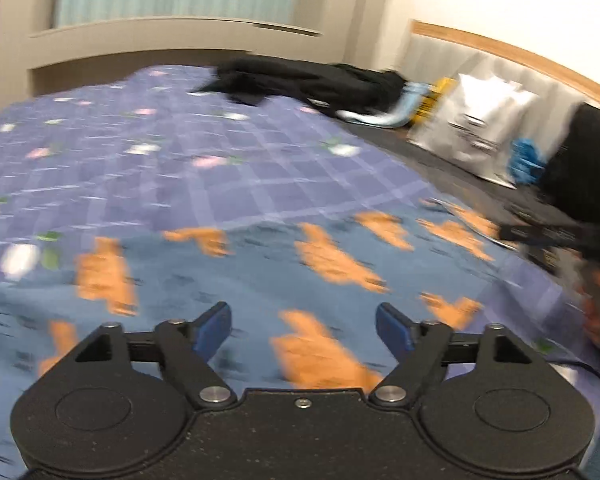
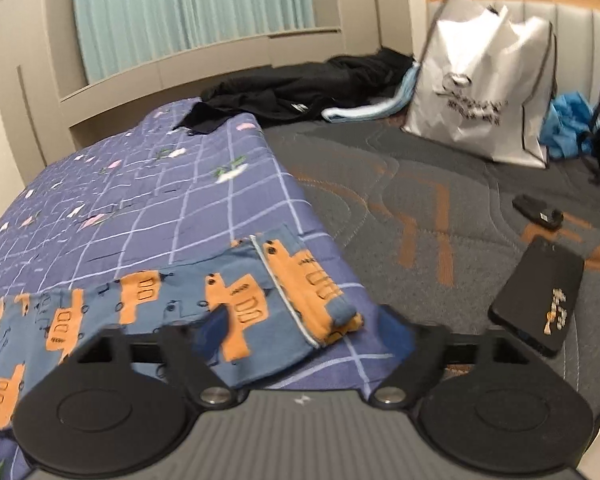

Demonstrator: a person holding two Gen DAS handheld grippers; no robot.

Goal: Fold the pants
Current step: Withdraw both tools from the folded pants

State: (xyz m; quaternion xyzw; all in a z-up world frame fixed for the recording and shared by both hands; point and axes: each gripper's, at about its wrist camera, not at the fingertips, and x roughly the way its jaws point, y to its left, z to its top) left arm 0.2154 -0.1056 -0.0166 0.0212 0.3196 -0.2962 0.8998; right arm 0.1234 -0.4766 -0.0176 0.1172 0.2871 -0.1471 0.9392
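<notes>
Left tongs (image 1: 304,330): black frame with blue-padded fingers (image 1: 214,330) spread wide and empty, poised over the blue knit pants with orange vehicle print (image 1: 228,288); the left wrist view is motion-blurred, so whether the pads touch the cloth cannot be told. Right tongs (image 2: 310,334): likewise spread wide, gripping nothing, with the dark blue pads (image 2: 216,328) set to either side of the pants' near end (image 2: 236,304). The pants lie flat on the purple checked quilt with small flower motifs (image 2: 140,200), one white-seamed edge (image 2: 278,280) running diagonally and a rolled cuff or hem at the garment's right corner, close to the quilt's right border. The quilt covers the left part of the bed; to its right the grey patterned mattress with orange lines (image 2: 440,216) is bare. On that mattress, a black smartphone with a gold emblem (image 2: 540,292) lies near the right tongs, and a small black object (image 2: 538,208) lies beyond it. Farther back: a heap of black clothing (image 2: 308,84), a pale blue folded cloth (image 2: 364,112), a white shopping bag with dark lettering (image 2: 480,84) standing against the padded headboard (image 2: 572,28), and a crumpled blue plastic bag (image 2: 568,124). Background: pale green curtain (image 2: 188,8).
</notes>
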